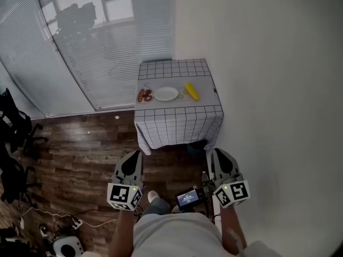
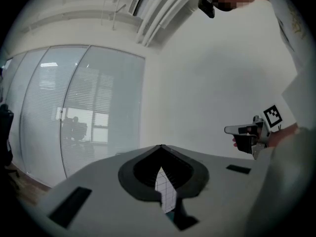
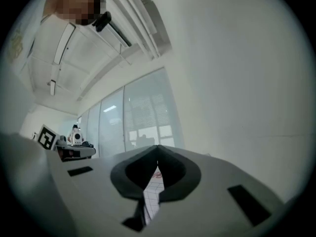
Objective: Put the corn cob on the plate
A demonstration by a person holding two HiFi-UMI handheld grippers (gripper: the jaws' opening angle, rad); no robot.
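Head view looks steeply down from above the person: left gripper (image 1: 134, 157) and right gripper (image 1: 218, 153) low in frame, the table (image 1: 177, 125) well ahead against the white wall (image 1: 268, 63). Each gripper view rides behind its own jaws, facing level. A sliver of checked tablecloth (image 2: 167, 189) shows past them. Each catches the other gripper at its edge. All three share the glass partition (image 1: 96, 52).
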